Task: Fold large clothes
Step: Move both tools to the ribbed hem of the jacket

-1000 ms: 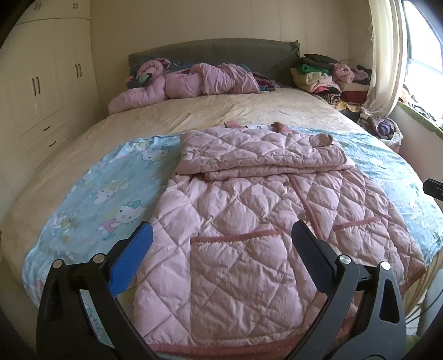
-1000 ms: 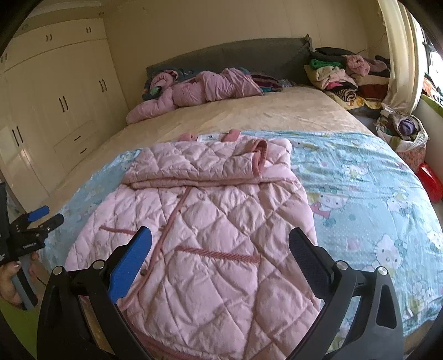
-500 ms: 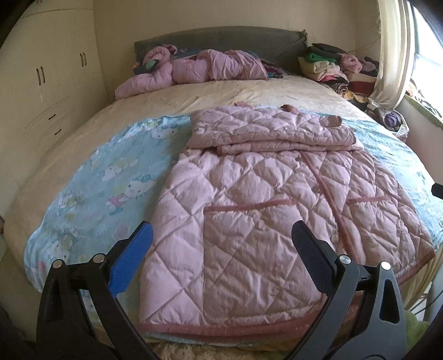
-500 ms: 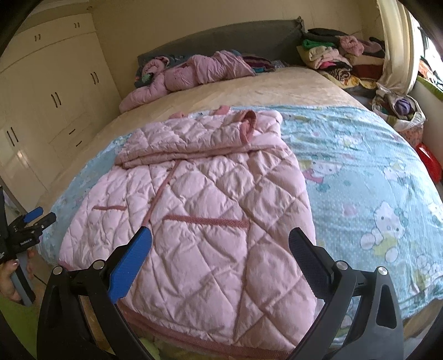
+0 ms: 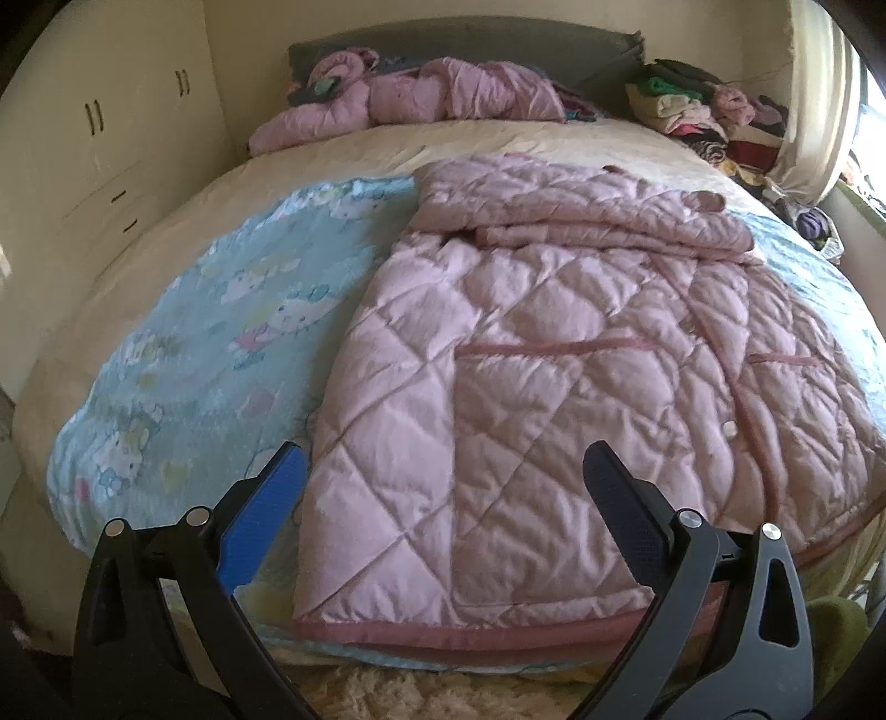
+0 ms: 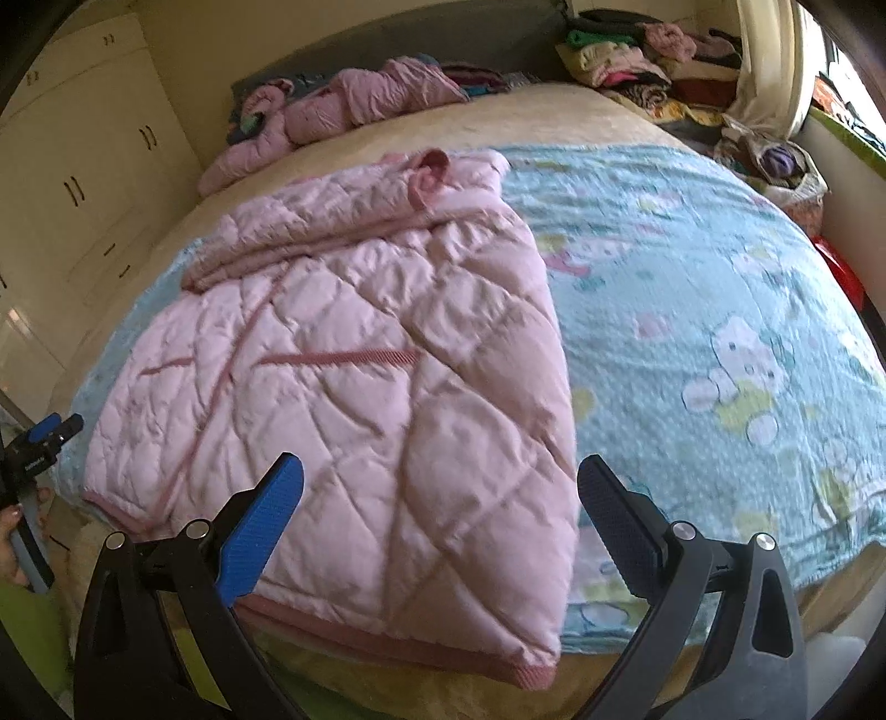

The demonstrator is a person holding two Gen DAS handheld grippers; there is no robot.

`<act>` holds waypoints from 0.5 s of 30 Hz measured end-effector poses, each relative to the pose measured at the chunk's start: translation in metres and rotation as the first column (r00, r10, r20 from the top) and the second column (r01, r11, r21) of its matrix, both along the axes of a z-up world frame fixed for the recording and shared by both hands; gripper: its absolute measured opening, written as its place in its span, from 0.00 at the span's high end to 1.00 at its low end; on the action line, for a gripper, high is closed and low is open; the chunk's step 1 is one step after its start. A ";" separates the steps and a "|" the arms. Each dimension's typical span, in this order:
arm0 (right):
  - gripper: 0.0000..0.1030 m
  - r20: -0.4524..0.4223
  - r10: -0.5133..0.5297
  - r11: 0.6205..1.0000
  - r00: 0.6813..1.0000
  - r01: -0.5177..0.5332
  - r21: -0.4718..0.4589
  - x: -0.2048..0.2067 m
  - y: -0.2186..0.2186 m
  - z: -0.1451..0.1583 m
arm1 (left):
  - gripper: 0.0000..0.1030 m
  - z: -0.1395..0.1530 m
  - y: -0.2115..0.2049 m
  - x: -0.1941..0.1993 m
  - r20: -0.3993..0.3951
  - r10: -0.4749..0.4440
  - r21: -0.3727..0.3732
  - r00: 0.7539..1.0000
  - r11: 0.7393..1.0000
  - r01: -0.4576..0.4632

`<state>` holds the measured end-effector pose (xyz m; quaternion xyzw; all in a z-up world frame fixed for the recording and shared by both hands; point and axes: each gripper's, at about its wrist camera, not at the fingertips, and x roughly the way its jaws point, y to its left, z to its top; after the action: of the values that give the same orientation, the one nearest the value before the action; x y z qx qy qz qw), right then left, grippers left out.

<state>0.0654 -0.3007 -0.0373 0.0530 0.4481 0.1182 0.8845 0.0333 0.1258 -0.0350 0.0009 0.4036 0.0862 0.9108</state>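
Both grippers have dropped lower and closer to the near hem of the pink quilted coat [image 5: 554,354] since a second ago. The left gripper [image 5: 443,476] and right gripper [image 6: 440,476] each hover with jaws spread wide, holding nothing. The coat lies flat on the blue cartoon-print blanket [image 6: 692,310] across the bed [image 5: 343,149], sleeves folded across its top, hem at the bed's edge. A second pink garment [image 5: 421,94] lies by the grey headboard [image 5: 470,39]; stacked clothes [image 6: 626,55] sit beyond.
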 end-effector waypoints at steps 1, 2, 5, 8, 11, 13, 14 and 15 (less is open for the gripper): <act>0.04 -0.010 -0.002 1.000 1.000 0.002 -0.002 0.000 -0.001 -0.003 | 0.09 -0.004 0.004 0.000 -0.010 0.010 -0.002 1.000 1.000 -0.010; 0.04 -0.025 -0.002 1.000 1.000 0.002 -0.002 0.000 -0.003 -0.007 | 0.09 -0.006 0.007 0.000 -0.018 0.017 -0.002 1.000 1.000 -0.017; 0.04 -0.059 -0.003 1.000 0.998 0.003 -0.004 -0.001 -0.007 -0.018 | 0.09 -0.017 0.021 0.000 -0.050 0.047 -0.002 0.998 0.999 -0.047; 0.04 -0.091 -0.008 1.000 0.996 0.008 0.009 -0.002 -0.011 -0.028 | 0.09 -0.025 0.032 0.001 -0.074 0.071 -0.009 0.995 0.997 -0.072; 0.04 -0.119 -0.015 1.000 0.993 0.017 0.020 -0.002 -0.015 -0.037 | 0.09 -0.035 0.041 0.000 -0.100 0.090 -0.011 0.991 0.996 -0.092; 0.04 -0.136 -0.015 0.999 0.991 0.019 0.027 -0.001 -0.017 -0.041 | 0.09 -0.041 0.047 0.000 -0.115 0.103 -0.010 0.988 0.994 -0.105; 0.04 -0.146 -0.014 0.999 0.989 0.019 0.031 -0.001 -0.018 -0.044 | 0.09 -0.044 0.050 0.000 -0.124 0.110 -0.012 0.986 0.994 -0.112; 0.04 -0.155 -0.011 0.999 0.988 0.017 0.036 -0.001 -0.019 -0.046 | 0.09 -0.047 0.053 0.000 -0.131 0.115 -0.014 0.985 0.993 -0.118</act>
<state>0.0642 -0.3194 -0.0832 0.0818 0.5126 0.1158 0.8468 0.0329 0.1784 -0.0817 -0.0268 0.4625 0.1349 0.8759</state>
